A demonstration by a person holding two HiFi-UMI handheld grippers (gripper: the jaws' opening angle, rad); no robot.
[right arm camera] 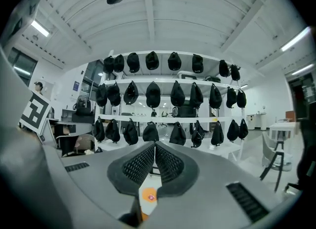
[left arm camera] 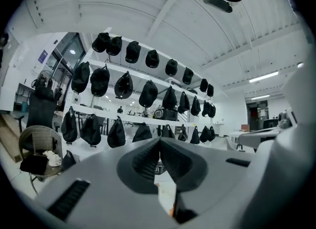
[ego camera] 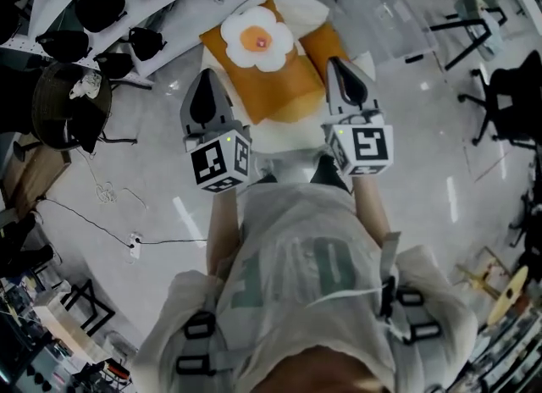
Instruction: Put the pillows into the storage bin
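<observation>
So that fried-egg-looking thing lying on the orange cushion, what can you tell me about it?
The fried-egg pillow looks like a soft plush cushion: a white, wavy-edged "egg white" with a round orange yolk and a small pinkish spot at its centre. It lies flat on top of the orange pillow, toward that pillow's far end, and touches nothing else. The left hand-held gripper and the right hand-held gripper are both shut and apart from it.
</observation>
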